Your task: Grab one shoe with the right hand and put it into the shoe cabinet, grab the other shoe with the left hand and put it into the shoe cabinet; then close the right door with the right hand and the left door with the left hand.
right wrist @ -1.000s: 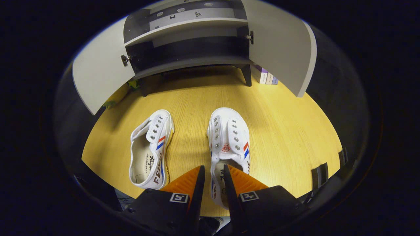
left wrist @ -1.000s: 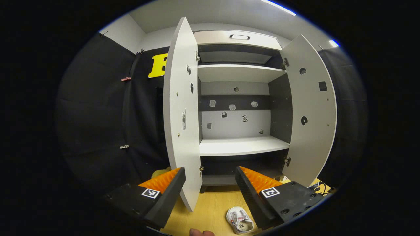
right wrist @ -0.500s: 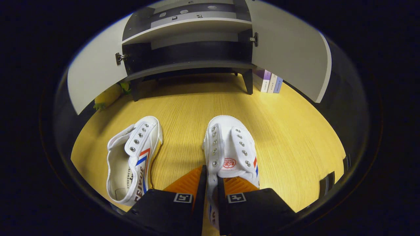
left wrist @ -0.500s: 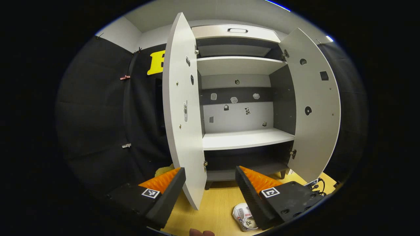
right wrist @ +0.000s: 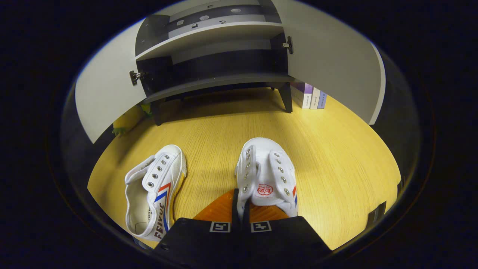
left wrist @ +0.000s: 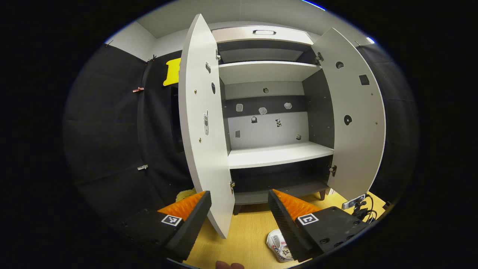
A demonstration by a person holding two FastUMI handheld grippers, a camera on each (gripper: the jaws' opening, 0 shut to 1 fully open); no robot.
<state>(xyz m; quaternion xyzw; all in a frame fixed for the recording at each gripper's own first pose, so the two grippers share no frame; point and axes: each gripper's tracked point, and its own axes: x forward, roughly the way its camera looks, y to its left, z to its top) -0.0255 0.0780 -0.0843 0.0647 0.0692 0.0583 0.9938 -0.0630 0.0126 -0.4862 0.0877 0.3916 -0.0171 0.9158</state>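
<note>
**Right fingers pinched on one shoe, left fingers spread before the cabinet**

Now my right gripper [right wrist: 240, 209] has its fingers drawn nearly together on the side wall of the right-hand shoe [right wrist: 267, 175], a thin strip of white canvas squeezed between them near the tongue. That shoe points its toe toward the shoe cabinet [right wrist: 213, 80], and I cannot tell whether its sole is touching the wooden floor [right wrist: 336, 149] or not. The other shoe [right wrist: 153, 194] lies just to its left, flat on the floor, its opening facing up and its striped side turned toward the first one; the two are apart.

My left gripper [left wrist: 239, 209] hangs with its fingers wide apart and nothing between them, aimed at the open cabinet. Both doors stand swung outward: the left door [left wrist: 203, 123] edge-on close in front of me, the right door [left wrist: 354, 119] angled away. Inside, a pale middle shelf [left wrist: 278, 155] sits above a dark lower compartment. Low in the left gripper view, part of a shoe peeks out beside my right-hand finger.

A few books [right wrist: 310, 100] stand on the floor by the cabinet's right leg, under the right door.
</note>
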